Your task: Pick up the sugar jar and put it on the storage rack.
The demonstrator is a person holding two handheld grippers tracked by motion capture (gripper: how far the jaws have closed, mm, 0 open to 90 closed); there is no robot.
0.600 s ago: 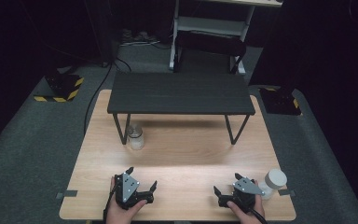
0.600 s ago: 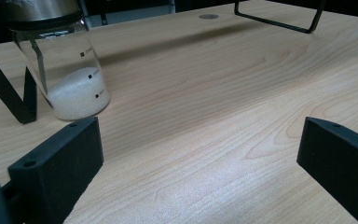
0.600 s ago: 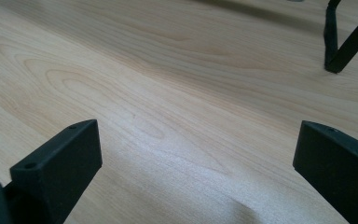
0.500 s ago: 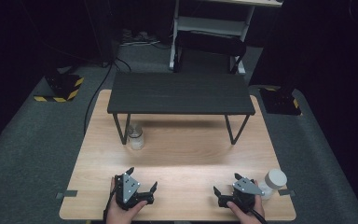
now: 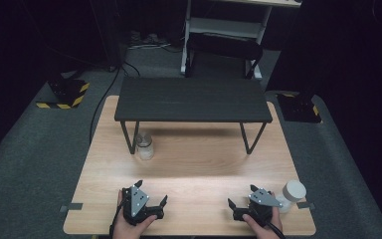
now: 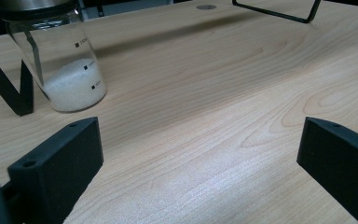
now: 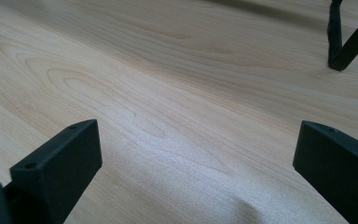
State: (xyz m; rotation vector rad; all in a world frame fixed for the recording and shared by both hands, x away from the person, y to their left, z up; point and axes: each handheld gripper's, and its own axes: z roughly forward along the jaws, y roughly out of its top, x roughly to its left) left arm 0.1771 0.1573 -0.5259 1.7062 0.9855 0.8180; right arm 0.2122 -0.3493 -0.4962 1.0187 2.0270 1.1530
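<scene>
A glass jar [image 5: 144, 146] with white granules and a metal lid stands by the left leg of a low black shelf [image 5: 194, 99]. In the left gripper view the jar [image 6: 67, 56] is ahead and to the left, well beyond the jaws. My left gripper [image 5: 152, 191] rests near the table's front edge, open and empty [image 6: 200, 154]. My right gripper [image 5: 241, 195] sits at the front right, also open with nothing between its jaws [image 7: 196, 154]. A white-lidded jar [image 5: 292, 194] stands just right of the right gripper.
The wooden table [image 5: 199, 164] has bare room between the shelf and the grippers. A black shelf leg [image 7: 345, 42] is at the far right in the right gripper view, another leg [image 6: 9, 88] beside the glass jar. Grey carpet surrounds the table.
</scene>
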